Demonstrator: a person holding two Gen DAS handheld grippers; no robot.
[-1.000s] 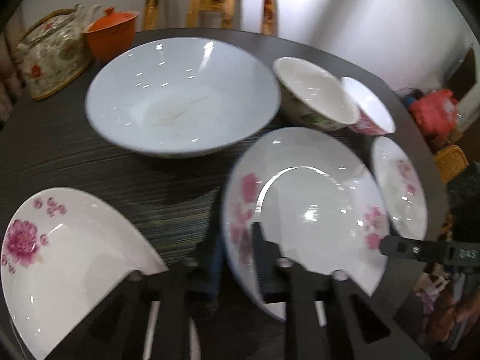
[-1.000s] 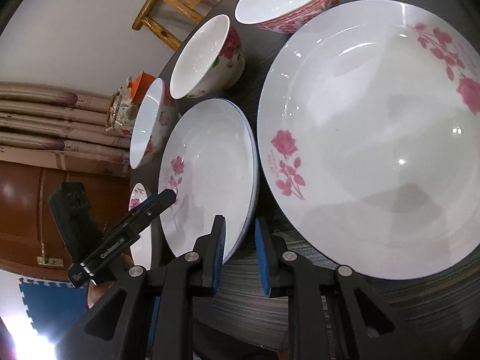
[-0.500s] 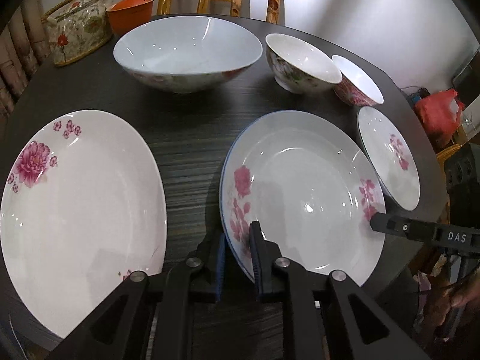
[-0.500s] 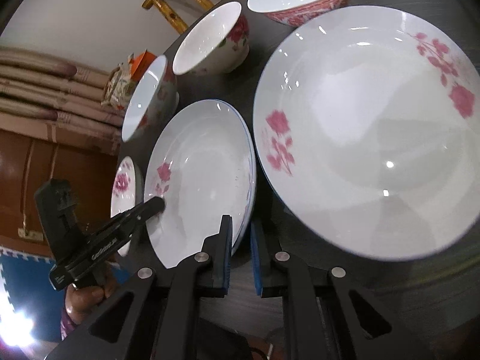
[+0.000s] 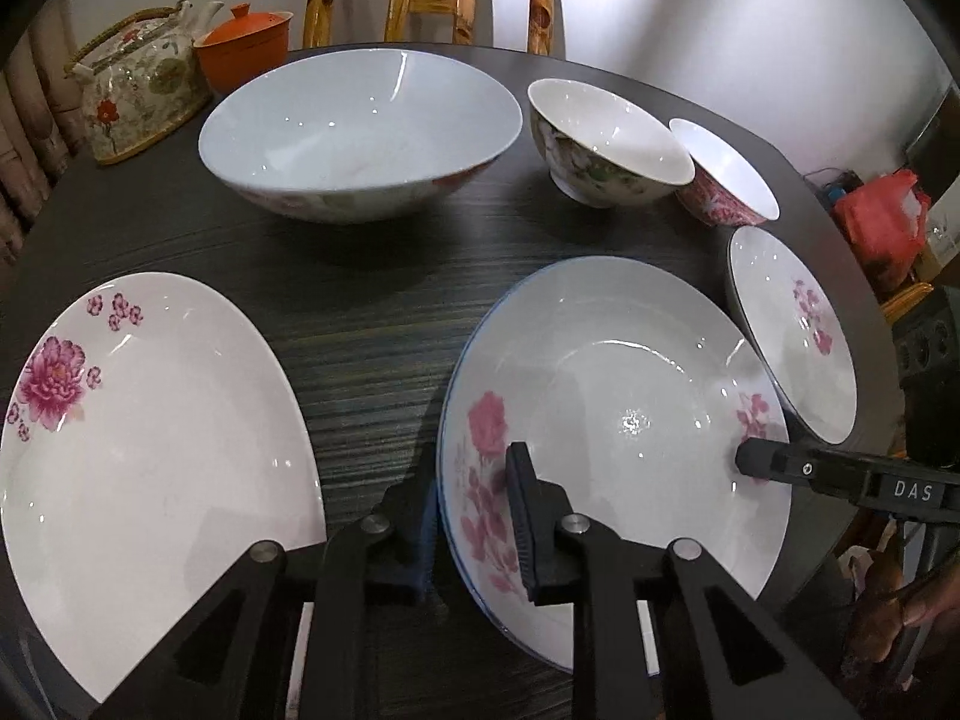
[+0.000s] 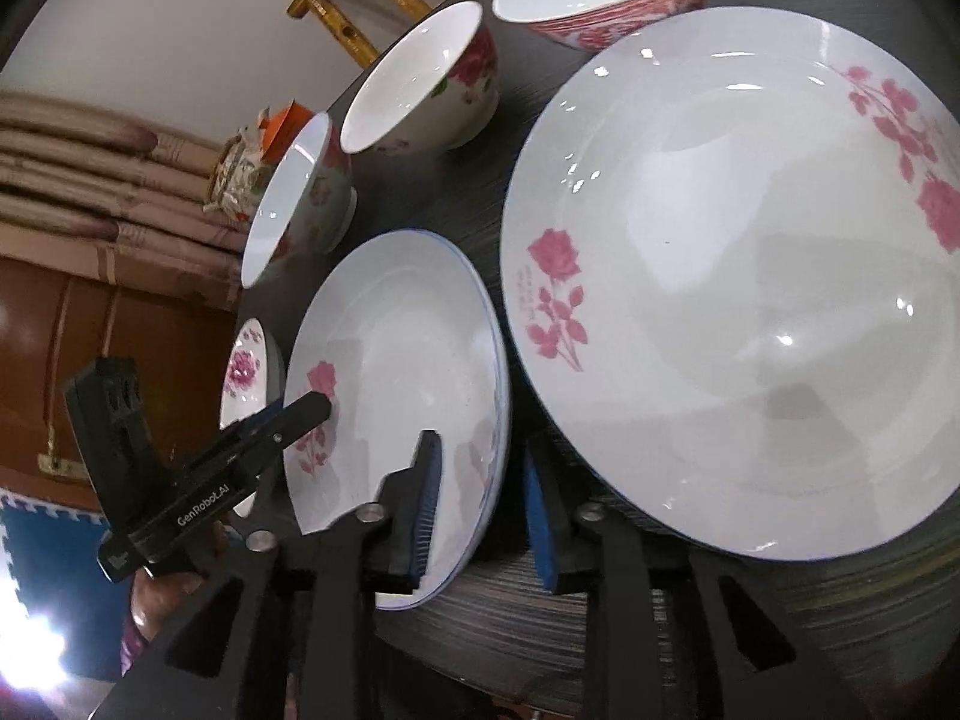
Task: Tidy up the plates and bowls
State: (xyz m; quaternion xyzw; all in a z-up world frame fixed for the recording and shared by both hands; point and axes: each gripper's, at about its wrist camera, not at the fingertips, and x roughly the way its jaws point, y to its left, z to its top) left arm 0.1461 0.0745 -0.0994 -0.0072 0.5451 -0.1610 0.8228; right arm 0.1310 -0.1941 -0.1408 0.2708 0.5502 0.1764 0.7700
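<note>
A: Left wrist view: what is there?
B: A blue-rimmed plate [image 5: 624,420] with pink roses lies near the worktop's [image 5: 372,312] front edge. The left gripper [image 5: 474,516] has its jaws spread astride the near rim, one finger over it, one outside.
A: Room around it?
B: Bare worktop to its left, before the peony plate [image 5: 138,456].
A: Right wrist view?
B: The right gripper [image 6: 480,516] straddles the same plate's [image 6: 396,372] rim, jaws apart, beside a large rose plate [image 6: 750,276].
</note>
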